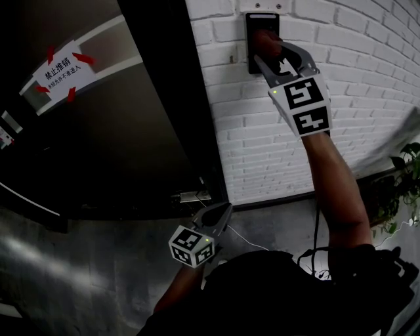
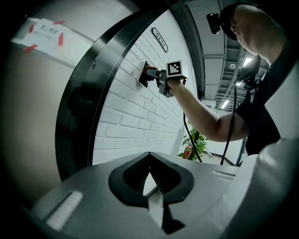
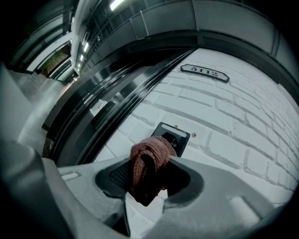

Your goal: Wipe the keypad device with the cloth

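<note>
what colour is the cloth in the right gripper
The cloth is reddish brown, which shows best in the right gripper view.

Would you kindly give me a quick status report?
Right gripper shut on cloth at keypad device. Left gripper shut, empty, low. Nothing blocking.

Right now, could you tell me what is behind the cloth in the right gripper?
The black keypad device on the white brick wall. Its upper edge and right side show; the cloth, clamped in the right gripper, covers the rest.
</note>
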Tool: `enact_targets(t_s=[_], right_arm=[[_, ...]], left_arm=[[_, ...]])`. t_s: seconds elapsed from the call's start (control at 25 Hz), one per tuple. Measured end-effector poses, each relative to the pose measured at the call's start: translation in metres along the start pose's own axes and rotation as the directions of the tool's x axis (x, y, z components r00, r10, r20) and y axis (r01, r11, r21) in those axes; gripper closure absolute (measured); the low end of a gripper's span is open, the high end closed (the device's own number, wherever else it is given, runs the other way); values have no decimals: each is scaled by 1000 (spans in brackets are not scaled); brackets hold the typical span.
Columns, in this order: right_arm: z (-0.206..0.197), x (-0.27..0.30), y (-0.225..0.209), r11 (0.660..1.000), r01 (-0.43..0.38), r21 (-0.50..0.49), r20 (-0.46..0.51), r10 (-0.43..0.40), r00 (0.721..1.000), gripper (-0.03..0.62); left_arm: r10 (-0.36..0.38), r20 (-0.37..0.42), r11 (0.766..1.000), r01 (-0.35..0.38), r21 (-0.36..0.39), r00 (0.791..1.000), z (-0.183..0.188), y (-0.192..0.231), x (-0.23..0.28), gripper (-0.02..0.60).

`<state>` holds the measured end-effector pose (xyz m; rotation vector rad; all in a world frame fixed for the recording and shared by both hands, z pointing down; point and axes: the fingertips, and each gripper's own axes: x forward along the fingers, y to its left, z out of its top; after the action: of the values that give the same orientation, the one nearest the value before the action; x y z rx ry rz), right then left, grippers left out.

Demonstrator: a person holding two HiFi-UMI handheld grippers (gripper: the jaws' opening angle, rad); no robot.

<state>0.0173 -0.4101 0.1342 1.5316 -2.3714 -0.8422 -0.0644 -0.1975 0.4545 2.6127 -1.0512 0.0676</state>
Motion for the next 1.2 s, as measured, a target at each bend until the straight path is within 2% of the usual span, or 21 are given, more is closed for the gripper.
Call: enact_targets(t_s=[1.2], right_arm=[[-59,-11,40,995,-78,67,-119,85,989,439]], left_arm=[[-11,-12,1000,11,2,1000,-5,-9,-4,565]])
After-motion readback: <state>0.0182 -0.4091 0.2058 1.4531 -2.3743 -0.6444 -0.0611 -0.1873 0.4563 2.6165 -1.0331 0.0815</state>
